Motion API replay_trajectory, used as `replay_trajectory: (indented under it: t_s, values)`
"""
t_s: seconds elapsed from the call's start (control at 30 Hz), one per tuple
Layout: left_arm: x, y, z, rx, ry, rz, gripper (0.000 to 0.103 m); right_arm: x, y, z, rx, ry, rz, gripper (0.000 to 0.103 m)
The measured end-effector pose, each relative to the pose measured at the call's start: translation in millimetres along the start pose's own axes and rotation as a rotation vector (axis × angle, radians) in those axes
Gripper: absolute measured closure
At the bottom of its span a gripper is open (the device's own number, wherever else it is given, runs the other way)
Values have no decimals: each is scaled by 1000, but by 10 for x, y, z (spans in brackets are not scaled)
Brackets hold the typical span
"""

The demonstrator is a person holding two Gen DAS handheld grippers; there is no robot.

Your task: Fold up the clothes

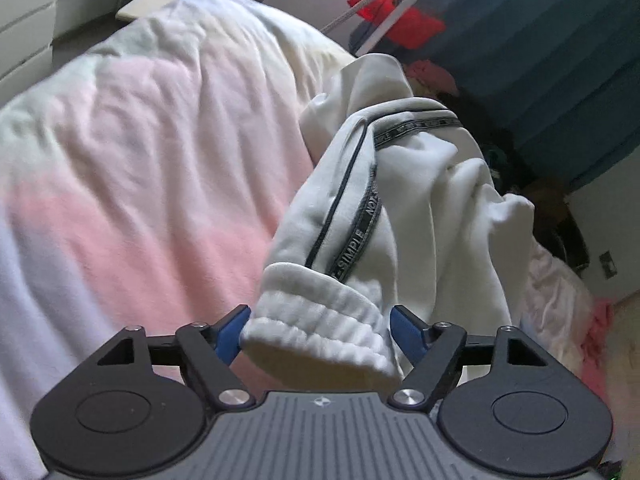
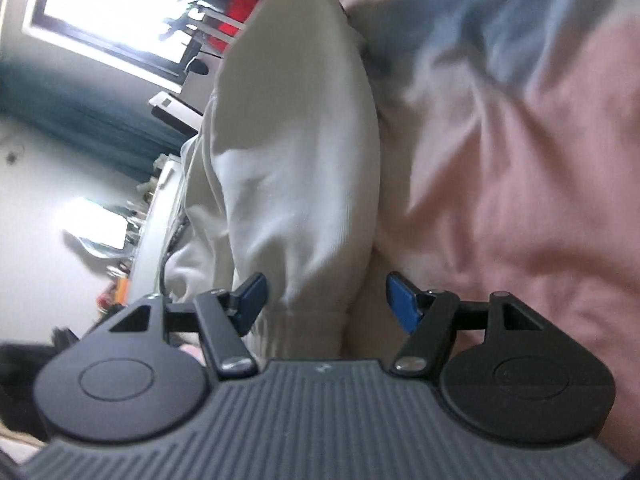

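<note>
Left wrist view shows the left gripper (image 1: 318,330) with its 2 blue fingers (image 1: 232,334) spread, the ribbed cuff (image 1: 320,320) of a white garment (image 1: 400,200) lying between them; the left pad touches the cuff's edge, while the right one stands just beside it. A dark printed stripe (image 1: 360,216) runs up the garment, which lies bunched on the pink and white bed cover (image 1: 152,152). Right wrist view, rolled sideways, shows the right gripper (image 2: 327,300) also spread around a cuffed end of the white garment (image 2: 296,152), whose cloth touches the left finger (image 2: 252,300) and sits apart from the right. Teal curtains (image 2: 80,104) hang beside a bright window (image 2: 116,12).
</note>
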State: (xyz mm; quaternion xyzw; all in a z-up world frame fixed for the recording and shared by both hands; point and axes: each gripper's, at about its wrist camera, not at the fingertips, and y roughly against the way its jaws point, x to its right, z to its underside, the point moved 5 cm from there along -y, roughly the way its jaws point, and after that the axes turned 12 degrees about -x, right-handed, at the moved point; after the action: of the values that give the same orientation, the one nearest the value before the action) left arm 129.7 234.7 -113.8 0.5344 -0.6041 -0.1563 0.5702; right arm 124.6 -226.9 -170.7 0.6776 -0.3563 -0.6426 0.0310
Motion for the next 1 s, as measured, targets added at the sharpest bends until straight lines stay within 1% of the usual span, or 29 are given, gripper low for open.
replay_trajectory:
  t_s: [0.03, 0.07, 0.1, 0.13, 0.17, 0.2, 0.23, 0.27, 0.3, 0.33, 0.37, 0.4, 0.53, 0.63, 0.7, 0.8, 0.87, 0.93, 1.0]
  values:
    - [-10, -17, -6, 11, 13, -8, 32, 17, -75, -15, -15, -19, -33, 34]
    - [-27, -27, -12, 24, 30, -13, 42, -8, -110, -5, -16, -17, -31, 34]
    - [-47, -35, -22, 36, 44, -13, 55, -39, -139, 9, -15, -12, -25, 34]
    - [-63, -35, -43, 44, 51, -17, 62, -70, -168, 24, -14, -6, -18, 35]
    - [-79, -34, -64, 53, 57, -22, 78, -102, -197, 38, -13, -1, -11, 36]
    - [-89, -25, -89, 62, 63, -25, 83, -133, -227, 52, -12, 5, -4, 48]
    - [-86, 11, -125, 71, 65, -24, 84, -164, -256, 66, -11, 10, 3, 59]
    - [-83, 47, -160, 80, 67, -24, 85, -195, -285, 81, -10, 16, 10, 63]
    - [-76, 94, -200, 93, 68, -26, 86, -227, -314, 95, -9, 21, 17, 72]
    - [-58, 176, -254, 117, 62, -33, 86, -301, -320, 135, -2, 25, 2, 79]
    - [-52, 277, -331, 142, 57, -38, 87, -381, -322, 179, 6, 29, -16, 80]
    - [-74, 395, -441, 168, 60, -44, 87, -499, -334, 241, 12, 41, -32, 83]
    - [-193, 873, -912, 265, 86, -72, 89, -1109, -716, 517, 15, 90, -113, 86]
    - [-302, 1236, -1388, 337, 109, -122, 89, -1615, -1180, 722, -20, 117, -177, 89]
    - [-366, 1421, -1721, 387, 112, -169, 90, -1945, -1547, 846, -60, 122, -240, 91]
    - [-539, 1306, -2146, 399, 88, -272, 89, -2401, -2116, 998, -113, 198, -269, 91]
    - [-653, 1231, -2429, 407, 72, -340, 89, -2580, -2530, 1011, -157, 208, -276, 91]
    - [-771, 1128, -2687, 408, 54, -403, 89, -2665, -2907, 1011, -194, 222, -221, 91]
    - [-918, 830, -2781, 372, 28, -435, 87, -2677, -3200, 1015, -236, 237, -148, 90]
